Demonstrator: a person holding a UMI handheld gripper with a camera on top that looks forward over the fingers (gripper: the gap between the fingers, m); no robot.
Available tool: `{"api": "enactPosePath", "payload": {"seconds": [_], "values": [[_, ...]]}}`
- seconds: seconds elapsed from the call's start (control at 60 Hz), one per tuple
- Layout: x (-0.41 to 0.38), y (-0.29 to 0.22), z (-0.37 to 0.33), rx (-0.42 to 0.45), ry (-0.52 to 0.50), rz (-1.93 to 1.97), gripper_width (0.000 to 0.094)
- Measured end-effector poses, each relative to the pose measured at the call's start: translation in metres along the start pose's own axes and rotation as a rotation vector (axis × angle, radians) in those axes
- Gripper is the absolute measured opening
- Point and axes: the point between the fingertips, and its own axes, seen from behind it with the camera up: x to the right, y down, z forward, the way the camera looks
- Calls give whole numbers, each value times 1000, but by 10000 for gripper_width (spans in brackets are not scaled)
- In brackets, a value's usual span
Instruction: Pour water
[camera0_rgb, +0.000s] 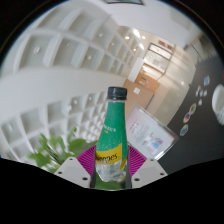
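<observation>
Currently the gripper (110, 170) is clamped on a green capped bottle (113, 135), lifted and tilted, shelving (60, 60) behind it. Clear glass (152, 133) sits just right of bottle. Likely transport step; next, tip bottle over glass, though cap looks on.

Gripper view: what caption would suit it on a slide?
Gripper holding a green bottle tilted, shelves behind.

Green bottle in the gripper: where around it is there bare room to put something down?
Bare pale surface shows past the clear glass, away from the green bottle. Close in it is crowded: the gripper clamps the bottle, the glass stands beside it, plant leaves on the other side.
</observation>
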Motion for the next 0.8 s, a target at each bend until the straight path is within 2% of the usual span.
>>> {"api": "enactPosePath", "payload": {"seconds": [0.1,0.183,0.5,0.65,0.783,0.8], "values": [[3,-41,-18,56,-113,322,410],[29,-71,-23,118,-162,539,411],[129,-105,-58,242,-176,1027,409],[140,-112,-71,236,-166,1063,410],[138,-111,-52,202,-148,1021,410],[128,-116,-69,198,-144,1000,410]]}}
